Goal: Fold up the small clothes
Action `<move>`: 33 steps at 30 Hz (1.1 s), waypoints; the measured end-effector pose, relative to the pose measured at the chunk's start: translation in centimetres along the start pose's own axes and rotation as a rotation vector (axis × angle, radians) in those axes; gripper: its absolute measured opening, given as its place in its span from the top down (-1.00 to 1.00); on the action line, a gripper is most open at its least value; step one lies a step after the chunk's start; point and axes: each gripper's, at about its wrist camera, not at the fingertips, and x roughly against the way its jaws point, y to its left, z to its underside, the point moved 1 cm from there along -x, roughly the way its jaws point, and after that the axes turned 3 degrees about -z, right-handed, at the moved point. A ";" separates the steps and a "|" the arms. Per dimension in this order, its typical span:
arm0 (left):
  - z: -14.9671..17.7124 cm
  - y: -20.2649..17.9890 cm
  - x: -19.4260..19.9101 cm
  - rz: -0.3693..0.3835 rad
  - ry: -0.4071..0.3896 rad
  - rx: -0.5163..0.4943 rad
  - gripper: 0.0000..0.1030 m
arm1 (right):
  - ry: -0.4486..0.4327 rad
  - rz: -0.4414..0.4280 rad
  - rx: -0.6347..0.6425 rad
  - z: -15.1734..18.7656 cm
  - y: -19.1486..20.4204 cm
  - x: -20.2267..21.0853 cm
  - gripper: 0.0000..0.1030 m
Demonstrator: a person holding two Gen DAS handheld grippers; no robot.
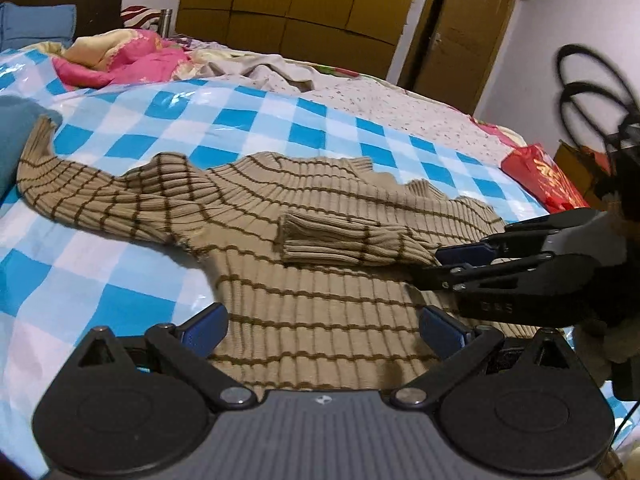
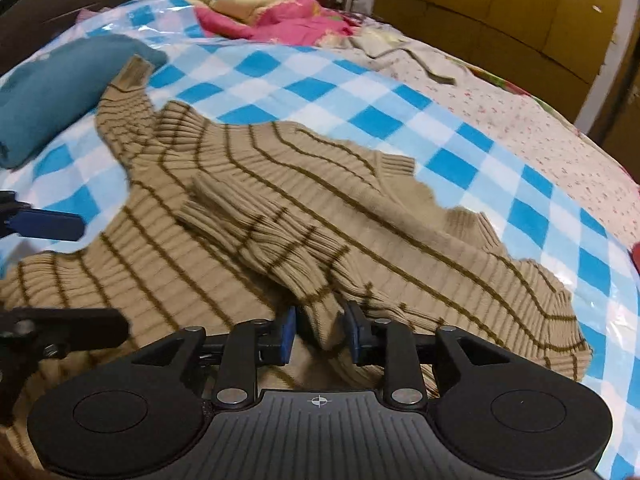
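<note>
A tan knit sweater [image 1: 312,300] [image 2: 400,220] with thin brown stripes lies flat on the blue and white checked sheet [image 1: 240,120]. One sleeve [image 1: 344,240] [image 2: 260,224] is folded across its chest. The other sleeve [image 1: 80,188] stretches out to the left. My right gripper [image 2: 322,332] [image 1: 438,264] sits at the folded sleeve's shoulder end. Its blue pads [image 2: 289,336] stand a little apart, with the knit lying loosely between them. My left gripper [image 1: 324,326] hovers wide open over the sweater's lower body with nothing between its fingers.
A folded teal garment [image 2: 60,88] lies by the outstretched cuff. A pink quilt [image 1: 120,60] and crumpled bedding lie at the far side of the bed. A red bag [image 1: 540,176] stands off the bed's right edge. Brown wardrobes [image 1: 300,12] line the back wall.
</note>
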 end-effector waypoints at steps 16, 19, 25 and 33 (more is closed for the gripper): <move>0.2 0.8 0.2 -0.008 -0.024 0.010 -1.00 | 0.097 -0.284 -0.223 -4.5 -0.1 -4.3 0.31; 0.2 0.9 0.1 -0.005 -0.027 0.007 -1.00 | 0.111 -0.298 -0.199 -4.5 0.4 -4.3 0.31; 0.1 1.3 0.1 0.002 -0.030 0.020 -1.00 | 0.004 -0.251 -0.289 -6.1 -1.9 -3.6 0.32; 0.2 1.6 -0.3 -0.001 -0.022 0.030 -1.00 | 0.102 -0.160 -0.109 -6.0 -0.7 -6.7 0.32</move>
